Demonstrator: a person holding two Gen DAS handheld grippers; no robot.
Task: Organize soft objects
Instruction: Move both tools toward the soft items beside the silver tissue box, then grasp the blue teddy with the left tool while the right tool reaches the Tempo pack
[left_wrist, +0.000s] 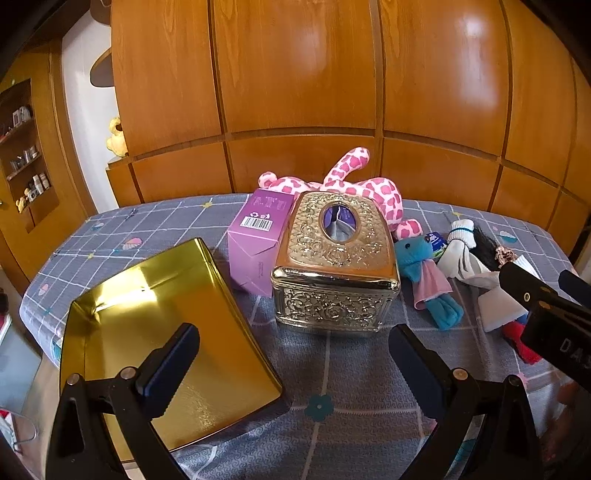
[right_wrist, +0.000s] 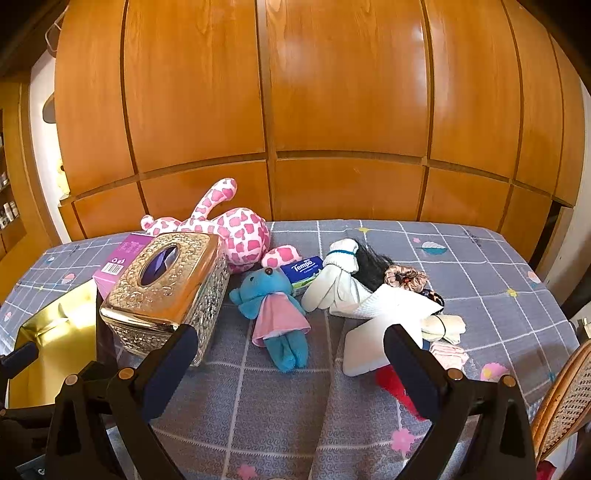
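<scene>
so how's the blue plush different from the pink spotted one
The blue plush is plain blue, wears a pink dress and lies flat in open view. The pink spotted plush is white with pink patches, looks bigger, and lies partly hidden behind the ornate tissue box, one limb raised. Both are soft toys on the tablecloth.

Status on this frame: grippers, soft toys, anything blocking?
Left gripper open, empty. Right gripper open, empty. Blue plush and pink spotted plush untouched on table. Gold tissue box beside them.

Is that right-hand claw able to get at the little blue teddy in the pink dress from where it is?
Probably yes. The right gripper is open, and the blue teddy lies flat on the tablecloth just ahead of its fingers, with nothing on top. The gold tissue box sits to the left, apart from it.
</scene>
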